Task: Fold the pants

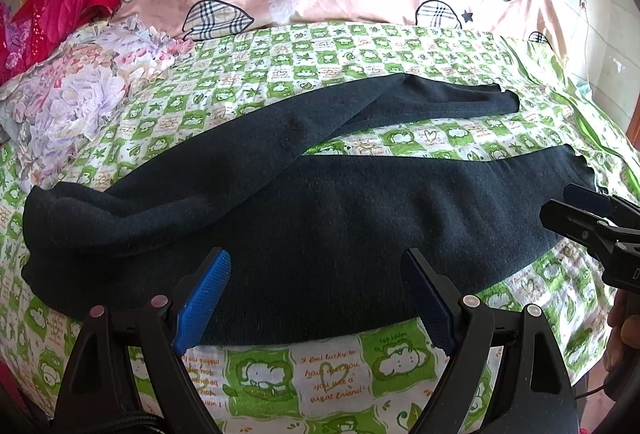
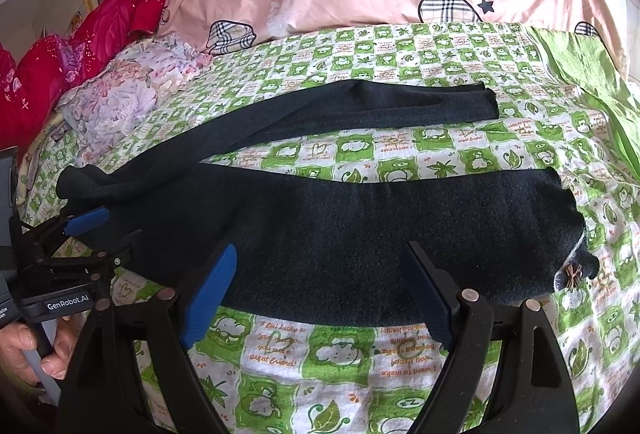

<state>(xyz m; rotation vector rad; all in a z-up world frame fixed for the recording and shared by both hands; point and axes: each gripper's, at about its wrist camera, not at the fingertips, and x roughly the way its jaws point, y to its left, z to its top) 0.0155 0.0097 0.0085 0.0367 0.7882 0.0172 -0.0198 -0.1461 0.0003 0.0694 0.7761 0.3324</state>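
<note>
Dark pants (image 1: 320, 218) lie spread on the green-checked bed (image 1: 332, 386), legs pointing right, while the left hand-held gripper (image 1: 316, 298) and right hand-held gripper (image 2: 320, 294) hover wide open, empty, at the near edge.

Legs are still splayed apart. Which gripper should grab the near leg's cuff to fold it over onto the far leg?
Probably the right gripper. It hovers open over the near leg, whose cuff end lies at its right side. The left gripper, also open, sits over the pants nearer the bunched waist end.
</note>
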